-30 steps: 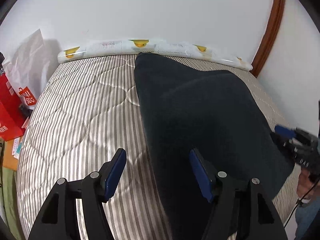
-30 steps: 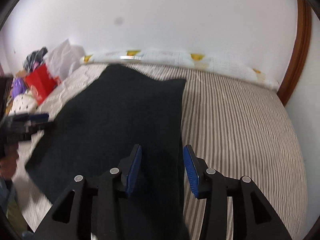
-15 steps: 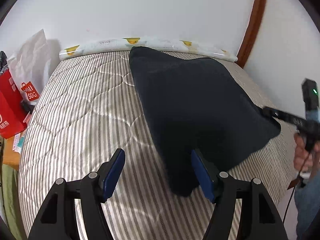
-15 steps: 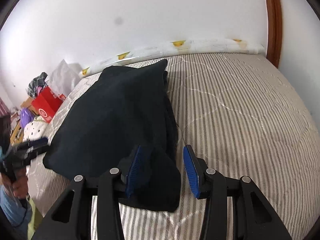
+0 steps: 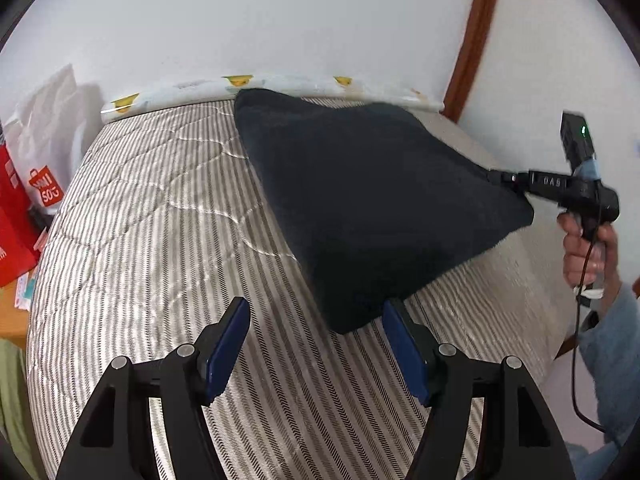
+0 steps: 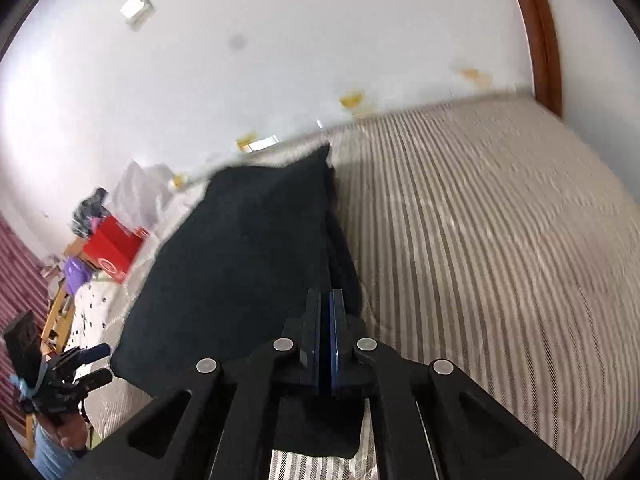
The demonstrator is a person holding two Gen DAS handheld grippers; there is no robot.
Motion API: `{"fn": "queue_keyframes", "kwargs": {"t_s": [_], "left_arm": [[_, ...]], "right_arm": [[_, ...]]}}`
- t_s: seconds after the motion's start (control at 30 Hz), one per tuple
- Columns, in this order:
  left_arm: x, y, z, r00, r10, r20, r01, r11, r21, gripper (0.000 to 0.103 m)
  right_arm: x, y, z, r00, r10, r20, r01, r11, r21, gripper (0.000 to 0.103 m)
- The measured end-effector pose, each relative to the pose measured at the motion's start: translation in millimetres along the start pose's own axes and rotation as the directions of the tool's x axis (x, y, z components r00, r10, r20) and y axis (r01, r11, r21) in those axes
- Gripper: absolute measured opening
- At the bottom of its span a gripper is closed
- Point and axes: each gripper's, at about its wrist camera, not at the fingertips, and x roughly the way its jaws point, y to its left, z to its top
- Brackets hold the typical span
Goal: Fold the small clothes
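A dark garment (image 5: 372,200) lies across the striped bed (image 5: 152,216), its near corner at six o'clock unclaimed. The right gripper (image 6: 325,336) is clamped on one corner; the left gripper (image 5: 316,344), jaws apart and empty, likely must close on that near corner before the fold.

Location: a home bedroom. Indicators: a bed with a striped quilted mattress cover (image 5: 160,240) set against a plain white wall (image 5: 280,20); wooden door trim (image 5: 472,40); a red shopping bag (image 5: 12,216) and household clutter (image 6: 92,240) beside the bed.
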Motion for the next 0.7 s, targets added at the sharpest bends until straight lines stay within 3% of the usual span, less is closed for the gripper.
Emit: {"fn": "queue_keyframes", "kwargs": {"t_s": [0.17,0.27,0.3,0.33,0.4,0.53,0.7], "left_arm": [[14.9,-15.8,0.4,0.998,0.070,0.001,-0.070,0.997,0.032,0.063],[19.9,-14.9,2.7,0.998,0.055,0.007,-0.055,0.998,-0.013,0.047],[19.8,-14.0,3.0,0.999,0.034,0.007,-0.033,0.999,-0.029,0.033],[18.5,-12.8,3.7,1.000,0.017,0.008,-0.017,0.999,-0.047,0.026],[11.6,-10.1,3.5,0.999,0.027,0.044,-0.024,0.998,-0.065,0.020],[14.8,-5.4,-5.4,0.999,0.039,0.016,-0.037,0.996,-0.084,0.021],[14.0,-1.0,-12.4,1.000,-0.015,-0.006,0.014,0.989,-0.147,0.026]], "right_arm": [[-20.5,9.3,-6.9,0.995,-0.080,0.062,0.079,0.997,0.017,0.006],[-34.6,8.1,-16.6,0.996,-0.066,0.055,0.066,0.998,0.012,0.010],[-38.3,7.1,-21.0,0.996,-0.071,0.051,0.071,0.997,0.009,0.013],[-41.3,6.3,-25.4,0.995,-0.085,0.053,0.085,0.996,0.007,0.018],[-42.9,5.5,-33.0,0.994,-0.096,0.054,0.097,0.995,0.001,0.023],[-49.0,5.4,-44.8,0.994,-0.097,0.049,0.098,0.995,-0.002,0.023],[-63.1,12.0,-60.3,0.991,-0.131,0.029,0.133,0.988,-0.084,0.024]]}}
